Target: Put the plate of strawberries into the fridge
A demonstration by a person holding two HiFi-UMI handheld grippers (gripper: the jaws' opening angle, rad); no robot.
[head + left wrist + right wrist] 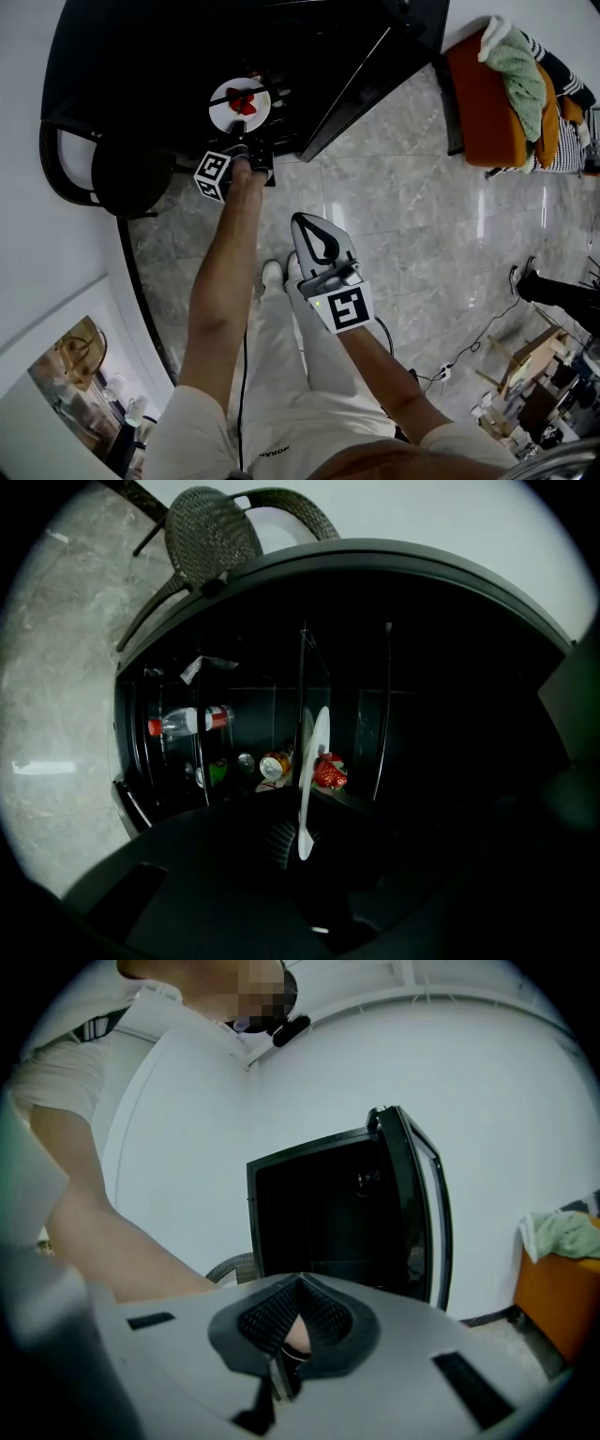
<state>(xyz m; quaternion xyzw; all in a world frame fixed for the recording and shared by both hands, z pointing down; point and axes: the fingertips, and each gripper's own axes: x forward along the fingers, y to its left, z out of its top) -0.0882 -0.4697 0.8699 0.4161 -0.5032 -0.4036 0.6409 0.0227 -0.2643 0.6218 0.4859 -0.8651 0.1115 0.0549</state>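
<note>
Left gripper (pixel 240 133) pinches the plate (pixel 221 112) at the fridge's (pixel 141 56) open front; head view shows its round top with strawberries (pixel 244 103); left gripper view shows it edge-on; right gripper (pixel 305 223) is squeezed together.

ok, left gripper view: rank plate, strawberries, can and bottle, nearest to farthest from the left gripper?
1. plate: centre, its edge clamped in the left gripper.
2. strawberries: on the plate's far part, right of its edge.
3. can and bottle: both deeper in. The can is just left of the plate and the bottle far left. Too close to call.
</note>
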